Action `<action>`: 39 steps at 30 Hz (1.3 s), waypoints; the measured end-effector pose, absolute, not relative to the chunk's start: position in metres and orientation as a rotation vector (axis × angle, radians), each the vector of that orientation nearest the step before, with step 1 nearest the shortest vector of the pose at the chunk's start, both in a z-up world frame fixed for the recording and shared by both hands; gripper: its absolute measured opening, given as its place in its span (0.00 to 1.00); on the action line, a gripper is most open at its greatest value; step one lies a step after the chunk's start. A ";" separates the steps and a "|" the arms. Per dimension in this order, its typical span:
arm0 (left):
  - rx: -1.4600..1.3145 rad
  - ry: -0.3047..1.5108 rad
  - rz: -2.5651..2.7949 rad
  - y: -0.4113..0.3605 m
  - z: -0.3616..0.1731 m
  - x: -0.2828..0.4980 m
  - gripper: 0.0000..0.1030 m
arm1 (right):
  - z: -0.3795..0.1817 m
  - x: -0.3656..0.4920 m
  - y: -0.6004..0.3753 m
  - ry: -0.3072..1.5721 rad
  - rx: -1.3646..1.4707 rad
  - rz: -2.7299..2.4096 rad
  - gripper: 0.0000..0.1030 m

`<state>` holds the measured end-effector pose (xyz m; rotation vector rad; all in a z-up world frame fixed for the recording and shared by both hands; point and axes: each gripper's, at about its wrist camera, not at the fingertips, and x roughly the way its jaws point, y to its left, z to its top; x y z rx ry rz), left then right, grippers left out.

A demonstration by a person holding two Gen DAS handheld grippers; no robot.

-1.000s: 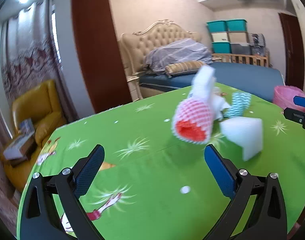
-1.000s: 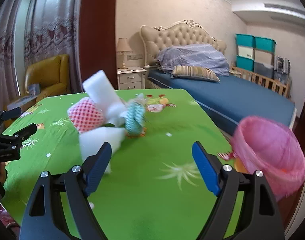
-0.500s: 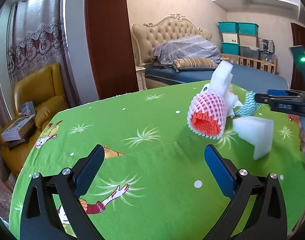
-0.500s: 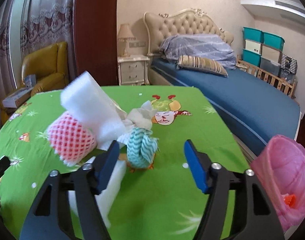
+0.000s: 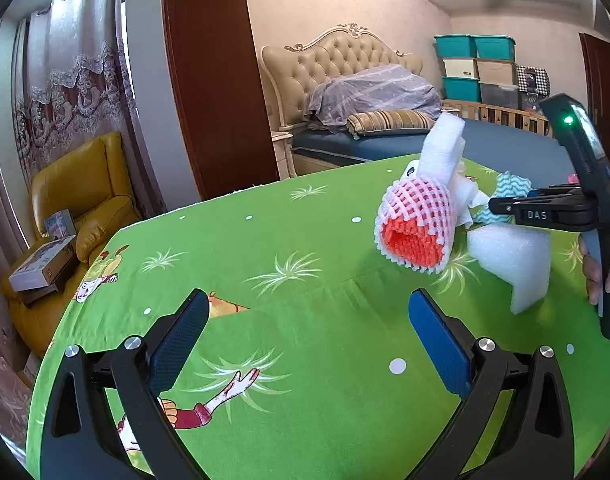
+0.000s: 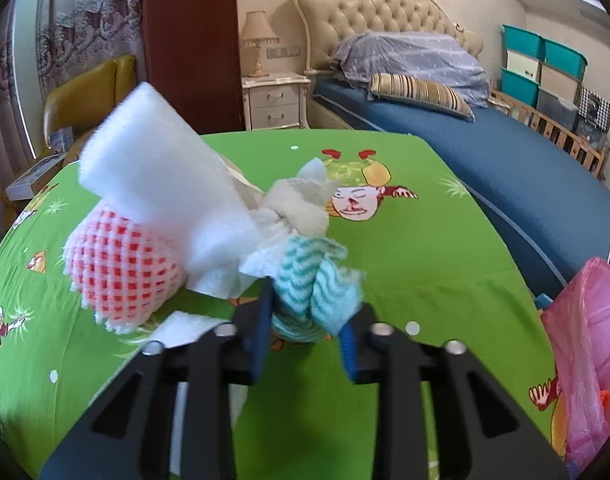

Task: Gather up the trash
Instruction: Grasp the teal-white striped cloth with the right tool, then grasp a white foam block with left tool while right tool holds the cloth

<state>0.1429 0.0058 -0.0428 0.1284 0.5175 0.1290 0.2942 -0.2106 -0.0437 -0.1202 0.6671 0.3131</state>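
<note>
A pile of trash lies on the green tablecloth (image 5: 265, 248). It holds a red-and-white foam net sleeve (image 5: 415, 228), white foam pieces (image 5: 513, 256), crumpled white paper (image 6: 297, 208) and a teal striped cloth (image 6: 317, 280). My right gripper (image 6: 305, 320) has its jaws closed in on the teal cloth; it also shows in the left wrist view (image 5: 541, 212). My left gripper (image 5: 305, 336) is open and empty, above the tablecloth, short of the net sleeve.
A pink trash bag (image 6: 589, 340) hangs at the table's right edge. A bed (image 6: 485, 148) stands beyond the table, a yellow armchair (image 5: 77, 192) to the left, and a nightstand (image 6: 277, 100) behind.
My right gripper moved forward into the pile and its jaws narrowed from wide open onto the teal cloth. My left gripper stayed open and shifted only slightly.
</note>
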 end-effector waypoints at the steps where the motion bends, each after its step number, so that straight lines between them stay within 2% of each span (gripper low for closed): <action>1: 0.128 0.516 0.130 0.006 -0.043 0.143 0.94 | -0.043 0.289 -0.211 0.655 -0.120 0.313 0.20; 13: 0.139 0.527 0.131 0.002 -0.045 0.146 0.94 | -0.037 0.219 -0.240 0.573 -0.124 0.283 0.19; 26: 0.147 0.528 0.093 -0.007 -0.045 0.146 0.93 | -0.032 0.208 -0.283 0.511 -0.004 0.173 0.19; 39: 0.202 0.591 -0.120 -0.131 -0.051 0.180 0.93 | -0.032 0.199 -0.312 0.485 0.021 0.099 0.19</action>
